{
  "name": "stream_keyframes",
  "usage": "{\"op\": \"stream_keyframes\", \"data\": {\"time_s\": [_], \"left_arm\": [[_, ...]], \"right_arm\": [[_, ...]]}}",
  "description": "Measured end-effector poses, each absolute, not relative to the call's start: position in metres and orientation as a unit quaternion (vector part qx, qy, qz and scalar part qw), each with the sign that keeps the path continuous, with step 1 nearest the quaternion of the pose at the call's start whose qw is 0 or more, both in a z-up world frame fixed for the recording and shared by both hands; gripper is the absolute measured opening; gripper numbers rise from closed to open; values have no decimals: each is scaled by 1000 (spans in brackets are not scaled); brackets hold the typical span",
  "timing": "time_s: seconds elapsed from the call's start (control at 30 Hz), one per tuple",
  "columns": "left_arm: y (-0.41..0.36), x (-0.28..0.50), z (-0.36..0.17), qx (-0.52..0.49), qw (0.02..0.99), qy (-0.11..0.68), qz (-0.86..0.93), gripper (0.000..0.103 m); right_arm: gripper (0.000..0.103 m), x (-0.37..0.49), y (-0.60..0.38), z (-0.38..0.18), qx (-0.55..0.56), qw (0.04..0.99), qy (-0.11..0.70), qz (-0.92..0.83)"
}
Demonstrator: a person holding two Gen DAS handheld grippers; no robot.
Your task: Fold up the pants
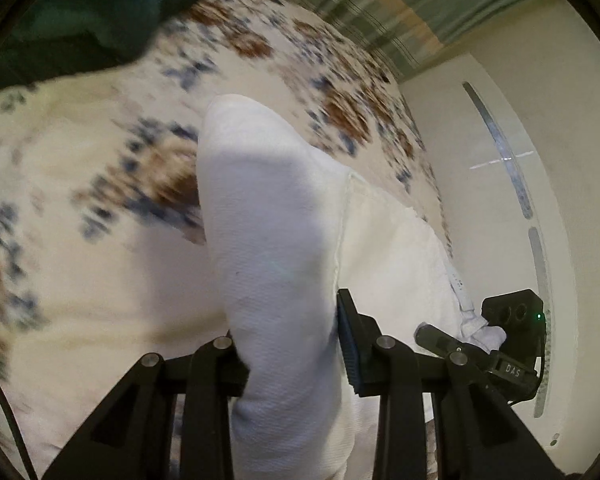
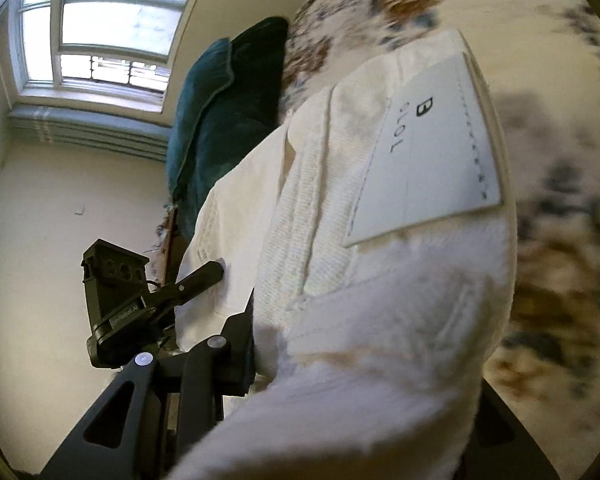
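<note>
The white pants (image 1: 276, 240) are lifted over a floral bedspread (image 1: 100, 152). My left gripper (image 1: 288, 344) is shut on a bunched fold of the pants that rises between its fingers. In the left wrist view my right gripper (image 1: 476, 336) is at the lower right, shut on another edge of the pants. In the right wrist view the pants (image 2: 380, 300) fill the middle, with a white sewn label (image 2: 428, 152) facing me. My right gripper's own fingers are mostly hidden under the cloth. My left gripper (image 2: 208, 276) shows at the left, pinching the cloth.
A dark green velvet cushion (image 2: 228, 120) lies on the bed near its edge, also in the left wrist view (image 1: 80, 20). A window (image 2: 100, 28) and pale wall are beyond. A striped curtain (image 1: 400, 8) hangs at the far side.
</note>
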State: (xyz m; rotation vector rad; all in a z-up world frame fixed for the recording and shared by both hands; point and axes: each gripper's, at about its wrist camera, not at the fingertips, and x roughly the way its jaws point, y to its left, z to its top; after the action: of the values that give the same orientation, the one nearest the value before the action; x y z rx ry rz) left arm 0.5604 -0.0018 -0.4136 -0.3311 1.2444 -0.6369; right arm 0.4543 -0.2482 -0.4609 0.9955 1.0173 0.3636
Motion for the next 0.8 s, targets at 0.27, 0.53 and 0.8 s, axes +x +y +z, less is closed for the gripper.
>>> {"op": "stream_keyframes", "data": {"time_s": [0.27, 0.53, 0.8], "left_arm": [[152, 635, -436, -152, 776, 568, -227, 29], [241, 654, -590, -161, 722, 657, -147, 57], [240, 630, -575, -149, 748, 638, -107, 59]], "right_arm": [[36, 554, -101, -501, 460, 721, 473, 211], [61, 594, -3, -611, 425, 680, 583, 131], [88, 582, -5, -593, 347, 703, 618, 54]]}}
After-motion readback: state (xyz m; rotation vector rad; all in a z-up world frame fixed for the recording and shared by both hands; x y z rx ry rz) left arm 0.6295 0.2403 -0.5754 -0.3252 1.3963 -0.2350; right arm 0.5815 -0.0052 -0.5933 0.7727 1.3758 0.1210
